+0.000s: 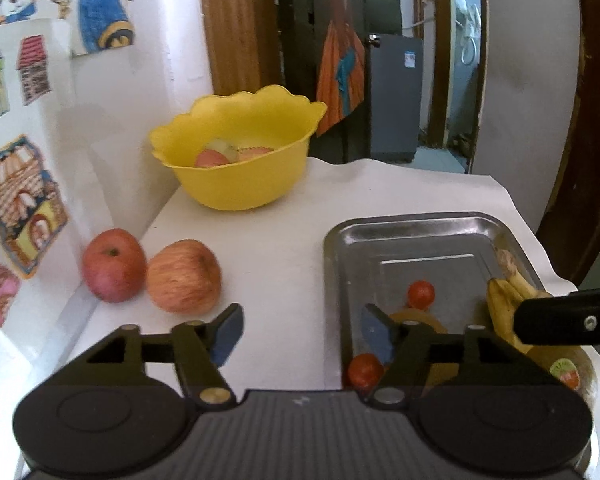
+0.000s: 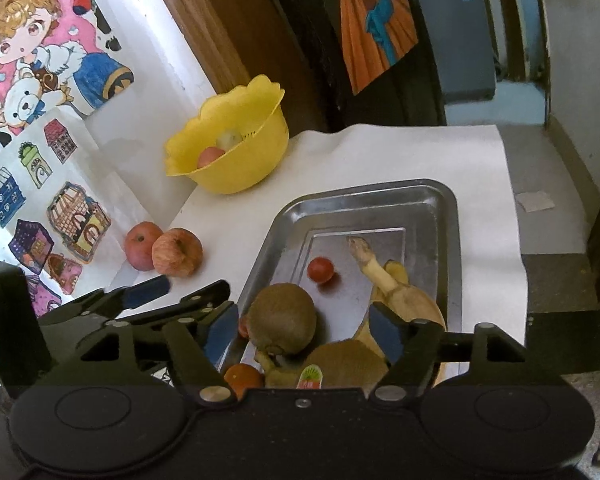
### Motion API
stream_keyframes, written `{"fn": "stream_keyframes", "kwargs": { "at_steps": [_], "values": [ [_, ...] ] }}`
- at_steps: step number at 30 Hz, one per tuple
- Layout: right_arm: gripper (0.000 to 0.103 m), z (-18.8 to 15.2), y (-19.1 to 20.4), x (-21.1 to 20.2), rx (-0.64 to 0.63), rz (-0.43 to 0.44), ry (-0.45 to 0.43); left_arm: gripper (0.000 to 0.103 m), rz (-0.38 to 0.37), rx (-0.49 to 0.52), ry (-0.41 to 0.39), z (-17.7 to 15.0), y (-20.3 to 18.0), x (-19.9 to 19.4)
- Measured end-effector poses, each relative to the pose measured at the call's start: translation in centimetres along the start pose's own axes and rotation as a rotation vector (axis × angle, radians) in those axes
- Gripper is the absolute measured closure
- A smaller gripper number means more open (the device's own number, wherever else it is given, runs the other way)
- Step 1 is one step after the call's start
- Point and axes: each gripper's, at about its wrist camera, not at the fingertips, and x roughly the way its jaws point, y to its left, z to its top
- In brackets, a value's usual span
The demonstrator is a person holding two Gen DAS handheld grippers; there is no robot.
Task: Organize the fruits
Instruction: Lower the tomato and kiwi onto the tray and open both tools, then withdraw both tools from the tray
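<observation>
Metal tray (image 2: 446,216) as landmark, on the white-covered table (image 2: 440,152); already sorted into it: a bunch of bananas (image 2: 396,288) along its right side, two kiwis (image 2: 282,318) at its near end, one with a sticker, and three small red tomatoes, one (image 2: 321,270) loose mid-tray, one (image 1: 365,369) at the near left corner.

Beyond the tray's far left corner, against the wall: yellow bowl (image 1: 236,152), holding at least two reddish fruits and a pale one, probably apples, exact count unclear.

Left of the tray, well apart from it and near the wall: two apples lying loose on the table, touching each other, the redder apple (image 1: 114,264) closer to the wall, the paler striped apple (image 1: 184,276) closer to the tray. Likely the remaining work: both into the bowl.

Left gripper (image 1: 300,330) hovering over the tray's near left edge, claw spread wide, nothing between the blue pads (image 1: 226,330).

Right gripper (image 2: 304,330) over the tray's near end, claw likewise spread; the kiwis in the gap below, not pinched, pads clear of them as far as visible.

Judged roughly two thirds done: tray filled, bowl partly filled, two apples left outside.
</observation>
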Motion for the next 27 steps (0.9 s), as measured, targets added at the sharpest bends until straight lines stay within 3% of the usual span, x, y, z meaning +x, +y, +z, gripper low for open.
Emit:
{"fn": "stream_keyframes", "kwargs": {
  "at_steps": [9, 15, 27],
  "values": [
    [0.012, -2.2, 1.9, -3.5, 0.003, -0.068, -0.061, 0.005, 0.034, -0.034, -0.034, -0.6, 2.4, -4.7],
    [0.003, -3.8, 3.2, -6.2, 0.027, -0.111, -0.057, 0.002, 0.049, -0.018, -0.009, -1.3, 4.2, -8.2],
    [0.001, -5.8, 5.6, -10.3, 0.069, -0.236, 0.017, 0.001, 0.079, -0.030, 0.052, -2.1, 7.0, -13.5]
  ]
}}
